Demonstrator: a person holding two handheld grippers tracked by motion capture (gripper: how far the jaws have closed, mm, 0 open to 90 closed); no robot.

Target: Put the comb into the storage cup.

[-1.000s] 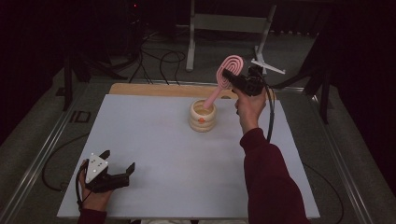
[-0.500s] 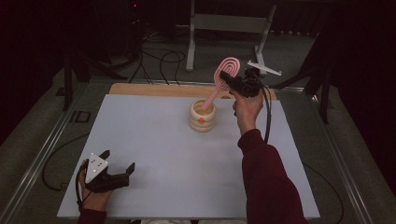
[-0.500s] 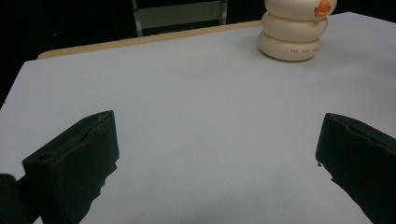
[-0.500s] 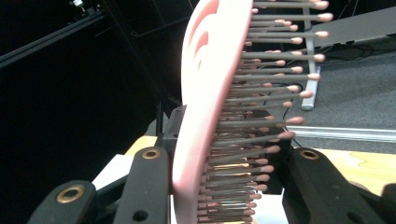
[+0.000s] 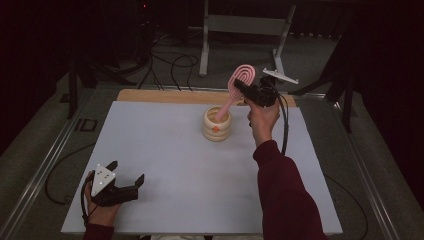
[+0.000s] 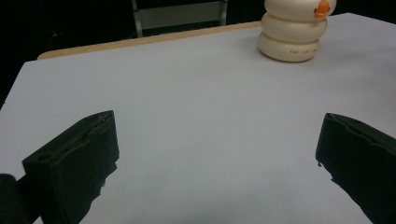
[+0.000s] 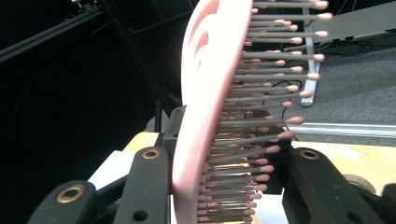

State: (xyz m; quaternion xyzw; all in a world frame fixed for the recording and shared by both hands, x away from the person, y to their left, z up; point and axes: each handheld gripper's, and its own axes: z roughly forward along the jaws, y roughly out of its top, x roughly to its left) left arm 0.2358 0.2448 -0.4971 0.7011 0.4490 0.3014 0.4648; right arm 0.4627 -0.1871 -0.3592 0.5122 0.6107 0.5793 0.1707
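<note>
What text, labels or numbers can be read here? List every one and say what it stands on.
Cream holder: a short line of small orange print on its lowest ring, too small and blurred to read.
Its orange mark near the top is a shape, not lettering.
Pink hairbrush, right gripper, left gripper and table: no text to be made out.
</note>
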